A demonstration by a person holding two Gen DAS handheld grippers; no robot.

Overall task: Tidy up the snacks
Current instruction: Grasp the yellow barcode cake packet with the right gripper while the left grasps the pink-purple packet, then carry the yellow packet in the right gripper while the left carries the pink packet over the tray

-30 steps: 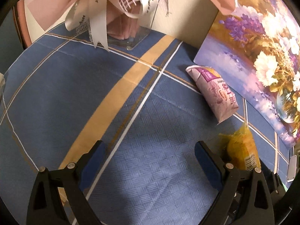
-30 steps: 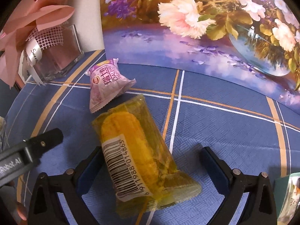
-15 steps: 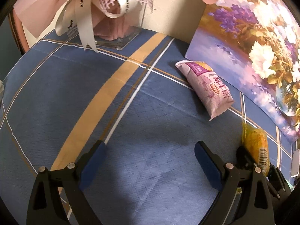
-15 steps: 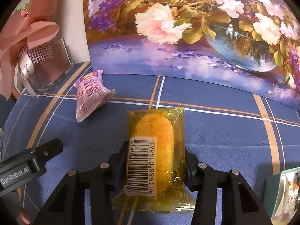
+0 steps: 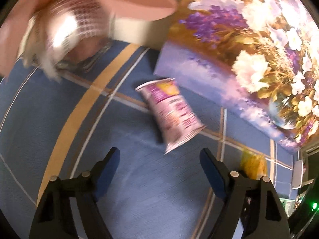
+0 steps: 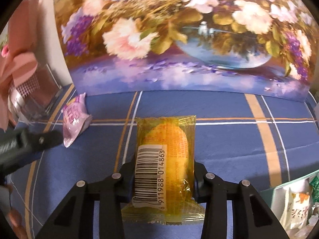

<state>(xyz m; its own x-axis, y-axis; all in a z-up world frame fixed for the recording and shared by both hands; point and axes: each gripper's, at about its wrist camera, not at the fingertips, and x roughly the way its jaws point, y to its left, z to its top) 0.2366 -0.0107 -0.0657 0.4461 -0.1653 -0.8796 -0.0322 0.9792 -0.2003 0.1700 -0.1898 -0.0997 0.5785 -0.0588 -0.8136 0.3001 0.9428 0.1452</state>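
Note:
My right gripper [image 6: 163,171] is shut on a yellow wrapped snack [image 6: 165,159] with a barcode label and holds it lengthwise above the blue checked tablecloth. That snack also shows in the left wrist view [image 5: 253,164], at the right. A pink-and-white snack packet [image 5: 171,117] lies on the cloth ahead of my left gripper [image 5: 159,165], which is open and empty, just short of it. The packet also shows in the right wrist view [image 6: 74,120], with the left gripper's finger [image 6: 30,141] beside it.
A flower painting [image 6: 179,39] stands along the back of the table. A clear box with a pink ribbon bow [image 5: 65,29] sits at the back left. A green tray with several snack packets [image 6: 295,201] is at the right wrist view's lower right.
My right gripper closed on the yellow snack and lifted it. My left gripper moved forward and to the right toward the pink packet; its view is motion-blurred.

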